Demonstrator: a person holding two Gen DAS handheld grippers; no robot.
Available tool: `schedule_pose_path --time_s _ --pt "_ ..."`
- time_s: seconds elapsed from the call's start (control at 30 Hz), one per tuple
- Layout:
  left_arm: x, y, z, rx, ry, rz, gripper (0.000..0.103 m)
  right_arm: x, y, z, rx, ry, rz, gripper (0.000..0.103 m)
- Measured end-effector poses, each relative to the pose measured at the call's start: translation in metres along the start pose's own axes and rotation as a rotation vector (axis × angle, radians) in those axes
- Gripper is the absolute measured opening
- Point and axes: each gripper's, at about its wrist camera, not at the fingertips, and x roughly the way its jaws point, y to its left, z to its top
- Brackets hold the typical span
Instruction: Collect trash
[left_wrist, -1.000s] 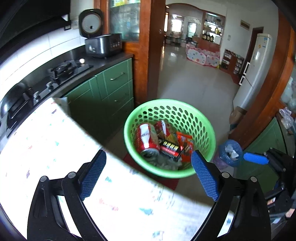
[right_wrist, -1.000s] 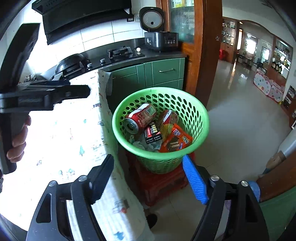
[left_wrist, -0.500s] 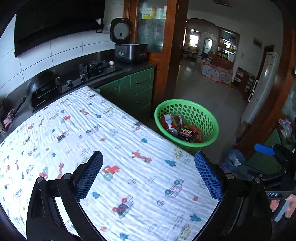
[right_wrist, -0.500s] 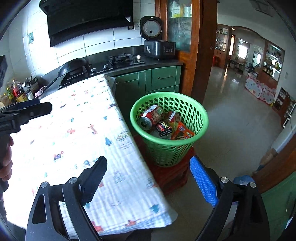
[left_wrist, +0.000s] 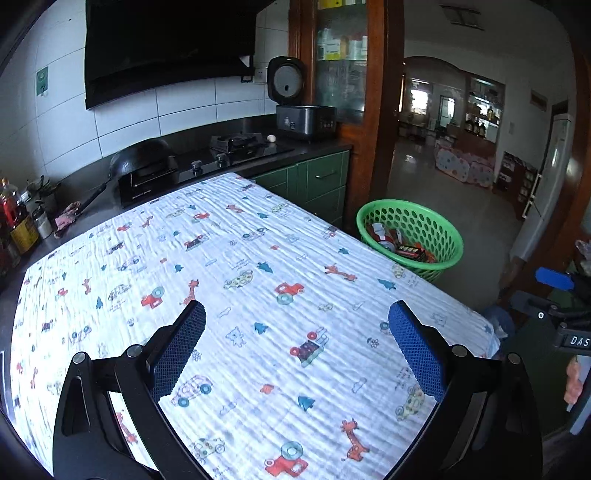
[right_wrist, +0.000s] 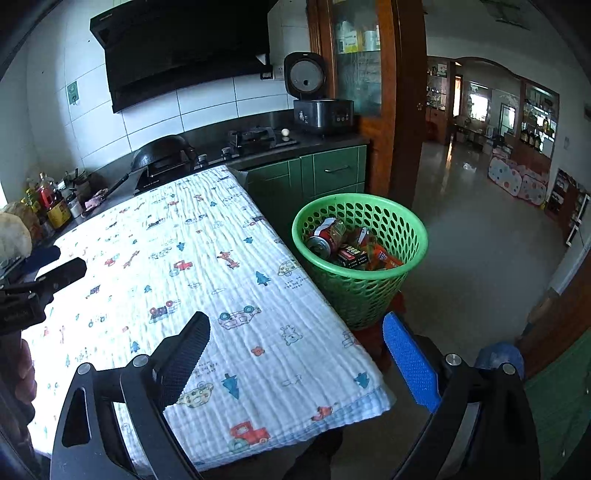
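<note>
Kitchen cloth (left_wrist: 258, 266) fills more of our views than before, the basket (right_wrist: 360, 236) of trash now mid-right, with our left gripper (left_wrist: 295, 347) and right gripper (right_wrist: 295, 362) both wide open, holding nothing.

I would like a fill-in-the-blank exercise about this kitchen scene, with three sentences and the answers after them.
1. The plastic basket that holds the trash is ____ in colour.
2. The red can lies ____ the basket.
3. Both the left tool and the right tool have their jaws ____ and hold nothing, above the printed cloth.

Missing words: green; inside; open
</note>
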Motion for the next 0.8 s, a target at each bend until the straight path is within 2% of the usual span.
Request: schedule_pose_path --time_s 0.1,0.3,0.53,0.8 --pt "-0.006 0.002 -0.012 -0.026 -0.005 -0.012 0.098 -0.007 0.0 -0.007 0.034 -0.005 0.019 0.092" --pt "-0.017 -0.002 -0.027 -0.016 -0.025 -0.008 0.098 -0.015 0.006 -0.017 0.059 -0.016 0.038 0.092" --pt "-0.024 -0.005 -0.034 -0.003 -0.026 -0.011 0.098 -0.024 0.012 -0.022 0.024 -0.032 0.002 0.093" --pt "-0.036 -0.008 -0.032 -0.006 -0.053 -0.022 0.098 -0.032 0.012 -0.025 0.014 -0.048 0.005 0.093"
